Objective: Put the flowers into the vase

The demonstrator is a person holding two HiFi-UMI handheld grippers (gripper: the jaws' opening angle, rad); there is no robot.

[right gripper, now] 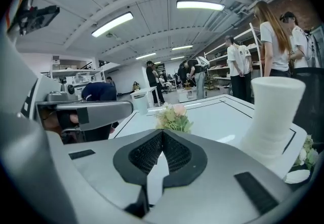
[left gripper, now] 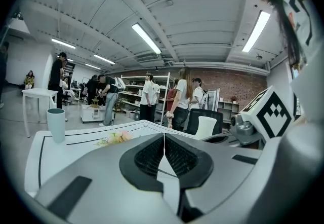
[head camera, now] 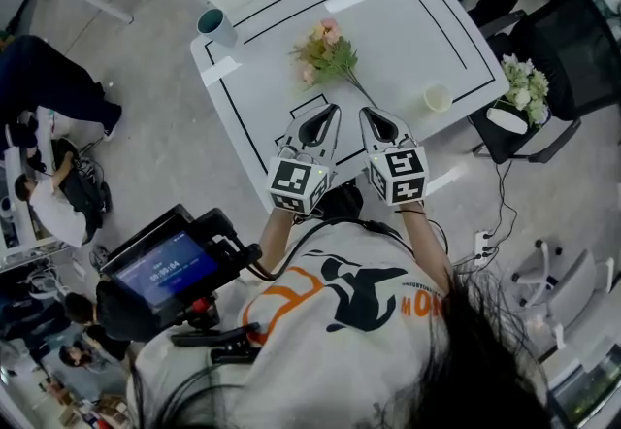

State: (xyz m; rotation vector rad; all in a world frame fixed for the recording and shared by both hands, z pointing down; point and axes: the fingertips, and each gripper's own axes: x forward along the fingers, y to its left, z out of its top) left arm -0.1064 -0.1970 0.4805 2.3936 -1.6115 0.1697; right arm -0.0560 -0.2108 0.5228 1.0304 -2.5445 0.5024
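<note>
1. Hand-held grippers: the left hand-held gripper (head camera: pixel 333 110) and the right hand-held gripper (head camera: pixel 367 113) are being held side by side over the near edge of the tabletop (head camera: pixel 408 19). Each pair of jaws is being kept pressed together, with nothing between them.
2. Flowers (head camera: pixel 328 53): the bunch is being shown lying flat on the tabletop, just ahead of both hand-held grippers. Its blooms are being pointed away and its thin stems are being trailed toward the right one. The white vase (head camera: pixel 438 98) is being shown upright to the right, apart from the bunch.
3. Handling (judged): the bunch is being taken as light and soft, with petals that are easily crushed. The gathered stems, just below the foliage, are being suggested as the place to pinch, and gently.
4. Pose: both forearms are being extended forward. Both hand-held grippers are being tilted slightly downward toward the bunch, with their marker cubes facing up.
</note>
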